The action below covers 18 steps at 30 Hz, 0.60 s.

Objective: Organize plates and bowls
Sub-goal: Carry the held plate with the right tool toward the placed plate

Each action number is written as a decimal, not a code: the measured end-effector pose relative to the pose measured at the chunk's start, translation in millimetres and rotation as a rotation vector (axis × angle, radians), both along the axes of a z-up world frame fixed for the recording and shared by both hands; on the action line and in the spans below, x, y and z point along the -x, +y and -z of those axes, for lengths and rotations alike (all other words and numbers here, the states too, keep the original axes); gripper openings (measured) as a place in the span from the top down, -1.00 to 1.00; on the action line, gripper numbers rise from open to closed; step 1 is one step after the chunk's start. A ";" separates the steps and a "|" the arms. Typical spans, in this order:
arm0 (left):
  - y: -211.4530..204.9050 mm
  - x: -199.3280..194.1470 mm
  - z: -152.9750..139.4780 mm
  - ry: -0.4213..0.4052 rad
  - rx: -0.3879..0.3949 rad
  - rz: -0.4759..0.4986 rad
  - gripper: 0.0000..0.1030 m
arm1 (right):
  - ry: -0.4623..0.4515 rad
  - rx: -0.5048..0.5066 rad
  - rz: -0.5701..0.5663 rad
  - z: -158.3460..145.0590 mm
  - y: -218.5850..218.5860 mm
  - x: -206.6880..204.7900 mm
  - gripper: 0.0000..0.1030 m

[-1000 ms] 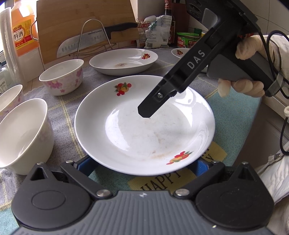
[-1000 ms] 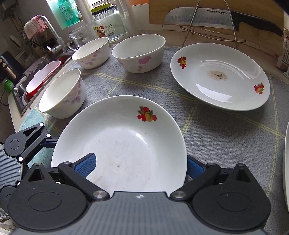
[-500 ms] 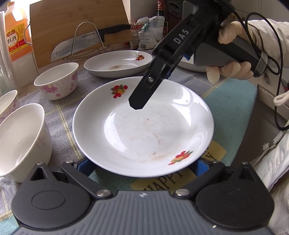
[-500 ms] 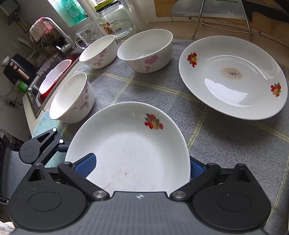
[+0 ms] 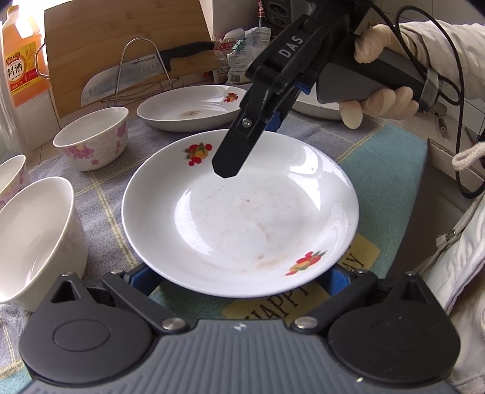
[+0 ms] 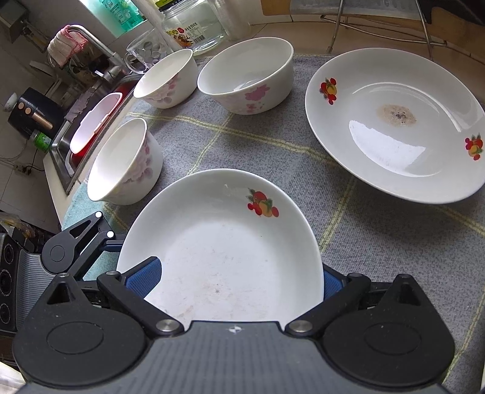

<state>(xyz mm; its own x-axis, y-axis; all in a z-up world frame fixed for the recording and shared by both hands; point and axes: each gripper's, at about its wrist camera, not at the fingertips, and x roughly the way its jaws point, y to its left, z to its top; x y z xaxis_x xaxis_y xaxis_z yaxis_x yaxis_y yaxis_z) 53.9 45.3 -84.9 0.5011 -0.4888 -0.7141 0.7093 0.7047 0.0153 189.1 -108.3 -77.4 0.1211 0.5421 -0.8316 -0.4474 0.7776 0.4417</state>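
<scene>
A white plate with fruit prints lies on the grey checked mat, and it also shows in the right wrist view. My left gripper is open, its blue pads mostly hidden under the plate's near rim. My right gripper is open with one blue pad over the plate and one beside its rim; in the left wrist view it hangs above the plate's far side. A second fruit plate lies beyond. Three floral bowls stand at the left.
A knife on a wire rack leans on a cutting board. An orange bottle, a glass jar and a mug stand behind. A sink lies left. The counter edge runs along the teal mat.
My right gripper has lifted and drawn back toward the plate's far rim. The left gripper has held its place at the near rim.
</scene>
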 end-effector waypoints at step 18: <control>-1.2 -1.3 -2.0 0.004 -0.006 0.005 -1.00 | 0.026 -0.012 0.004 0.0 0.1 -5.7 -1.00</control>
